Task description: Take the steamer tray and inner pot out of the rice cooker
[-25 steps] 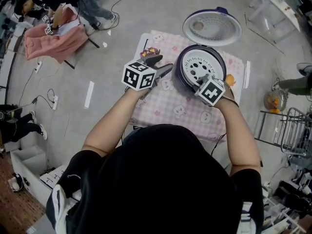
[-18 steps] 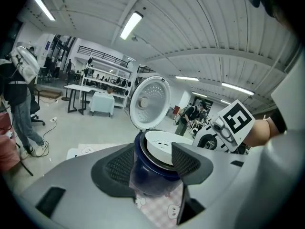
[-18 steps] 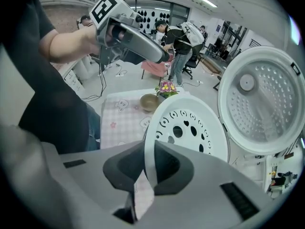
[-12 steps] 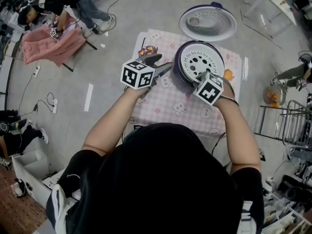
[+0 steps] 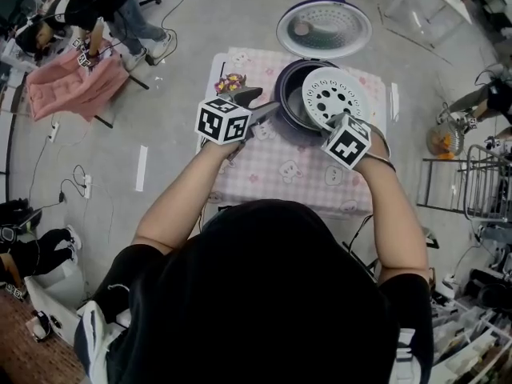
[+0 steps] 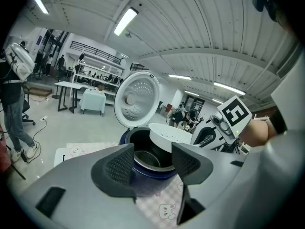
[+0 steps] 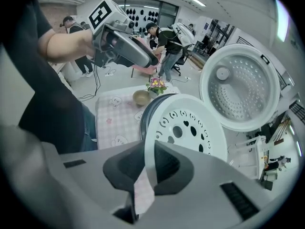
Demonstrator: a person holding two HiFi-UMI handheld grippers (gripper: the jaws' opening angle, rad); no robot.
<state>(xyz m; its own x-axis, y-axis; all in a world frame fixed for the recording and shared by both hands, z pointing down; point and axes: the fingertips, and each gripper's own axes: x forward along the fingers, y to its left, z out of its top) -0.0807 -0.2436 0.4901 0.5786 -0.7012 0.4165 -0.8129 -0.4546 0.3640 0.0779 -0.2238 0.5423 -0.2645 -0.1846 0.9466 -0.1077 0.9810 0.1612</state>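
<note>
The white perforated steamer tray (image 5: 334, 94) hangs tilted above the right side of the dark blue rice cooker (image 5: 294, 107). My right gripper (image 5: 339, 123) is shut on the tray's near rim (image 7: 148, 152). The tray (image 6: 171, 132) has come clear of the cooker, and the metal inner pot (image 6: 145, 157) shows inside the cooker body. The cooker's lid (image 5: 324, 29) stands open behind it. My left gripper (image 5: 268, 112) is open with nothing between its jaws, held just left of the cooker (image 6: 143, 175).
The cooker sits on a small table with a pink checked cloth (image 5: 280, 170). A small bowl with flowers (image 5: 230, 82) stands at the table's back left. People (image 5: 88, 6) and a pink-draped seat (image 5: 68, 82) are at the far left; racks (image 5: 484, 190) stand right.
My right gripper has lifted the steamer tray out of the cooker and moved it up and to the right, tilting it. The inner pot is now uncovered. The left gripper barely shifted.
</note>
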